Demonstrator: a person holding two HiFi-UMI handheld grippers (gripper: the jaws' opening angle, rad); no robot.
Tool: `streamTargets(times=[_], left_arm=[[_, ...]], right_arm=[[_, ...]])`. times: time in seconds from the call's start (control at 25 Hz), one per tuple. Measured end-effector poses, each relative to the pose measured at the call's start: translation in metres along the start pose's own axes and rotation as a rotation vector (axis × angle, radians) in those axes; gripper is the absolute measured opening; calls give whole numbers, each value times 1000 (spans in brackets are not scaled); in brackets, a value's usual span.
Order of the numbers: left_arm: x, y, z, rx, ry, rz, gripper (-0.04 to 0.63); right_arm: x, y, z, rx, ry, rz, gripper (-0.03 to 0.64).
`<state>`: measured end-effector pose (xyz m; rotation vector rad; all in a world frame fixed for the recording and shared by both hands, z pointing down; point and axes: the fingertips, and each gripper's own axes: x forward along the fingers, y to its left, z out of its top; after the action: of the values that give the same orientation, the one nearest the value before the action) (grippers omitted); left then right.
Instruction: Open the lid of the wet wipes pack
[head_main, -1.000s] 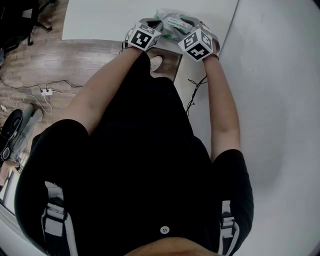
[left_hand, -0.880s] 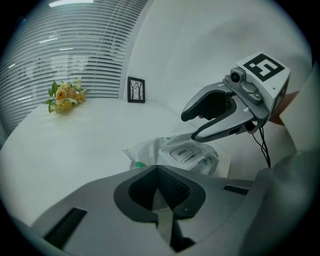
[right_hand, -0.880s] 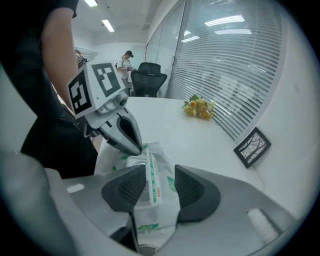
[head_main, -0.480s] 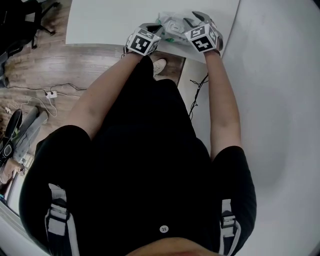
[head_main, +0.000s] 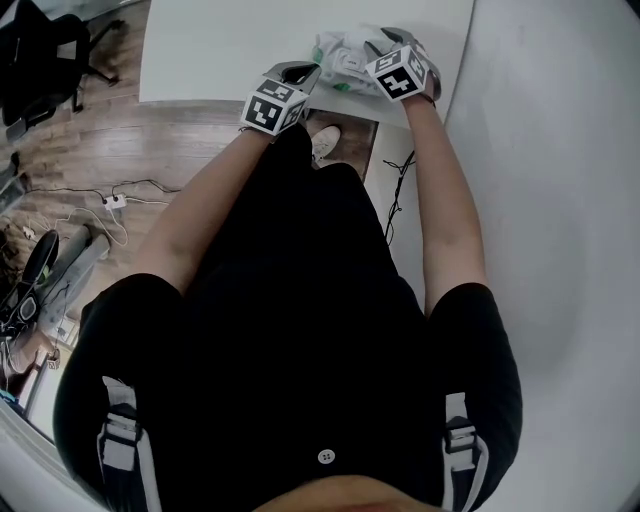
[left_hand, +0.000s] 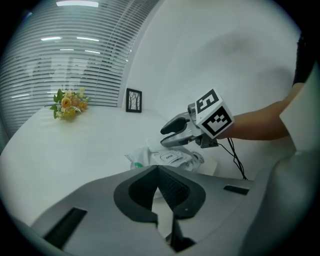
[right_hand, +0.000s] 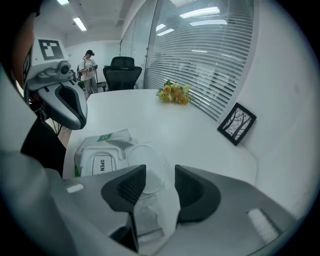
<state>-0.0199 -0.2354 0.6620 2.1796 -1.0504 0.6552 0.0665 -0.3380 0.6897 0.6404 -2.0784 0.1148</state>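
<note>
Since the earlier frames the left gripper (head_main: 298, 74) has drawn back from the wet wipes pack (head_main: 345, 55) toward the person, and its marker cube now sits off the near-left corner of the pack, over the table (head_main: 230, 45) edge. Its jaws meet at the tips with nothing between them.

Right gripper (head_main: 378, 42) has stayed at the pack's right end. Jaws stand partway apart around that end. Crinkled clear film fills the gap from pad (right_hand: 131, 186) to pad, so it reads as a grip on the pack.

Pack lies flat on the table close to the near edge. Its white lid (right_hand: 101, 163), printed OPEN, faces up and looks flat against the pack.

Beyond the pack, well apart from it, a small framed picture (left_hand: 133, 100) stands against the wall. A bunch of yellow flowers (left_hand: 69, 104) sits farther off on the same side.
</note>
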Motion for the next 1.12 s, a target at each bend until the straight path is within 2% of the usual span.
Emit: streamTargets(times=[0.32, 0.64, 0.88, 1.12], left_arm=[[-19, -4, 29, 31, -89, -5, 8], [-45, -30, 62, 82, -219, -23, 8], [-75, -39, 101, 150, -343, -34, 8], [-129, -91, 129, 231, -451, -61, 8]], right_arm=[[-34, 0, 15, 71, -113, -35, 192], [-118, 12, 29, 319, -377, -19, 190], [-169, 20, 75, 359, -590, -11, 122], [-251, 37, 94, 409, -770, -18, 26]])
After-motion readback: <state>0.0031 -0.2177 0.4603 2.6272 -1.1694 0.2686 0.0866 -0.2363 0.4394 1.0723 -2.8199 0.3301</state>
